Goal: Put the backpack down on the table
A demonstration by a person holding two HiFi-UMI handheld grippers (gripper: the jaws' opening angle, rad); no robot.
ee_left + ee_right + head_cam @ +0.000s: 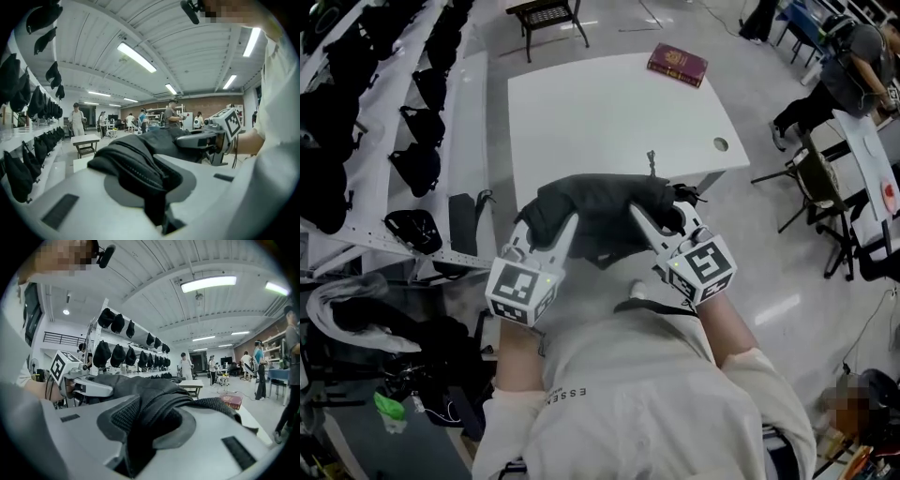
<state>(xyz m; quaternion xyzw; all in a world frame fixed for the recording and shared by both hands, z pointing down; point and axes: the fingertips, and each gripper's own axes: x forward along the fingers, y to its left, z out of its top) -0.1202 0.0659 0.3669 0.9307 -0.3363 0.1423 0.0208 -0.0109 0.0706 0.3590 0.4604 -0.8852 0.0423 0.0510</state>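
A: Both claws, left gripper (569, 225) and right gripper (639, 214), are clamped on the backpack (602, 208), mid-frame over the table's (609, 112) near edge.
B: Released here, it could slump off that edge, I'd guess.

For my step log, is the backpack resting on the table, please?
Not set down: the left tongs and right tongs hold the backpack up at the table's near edge.
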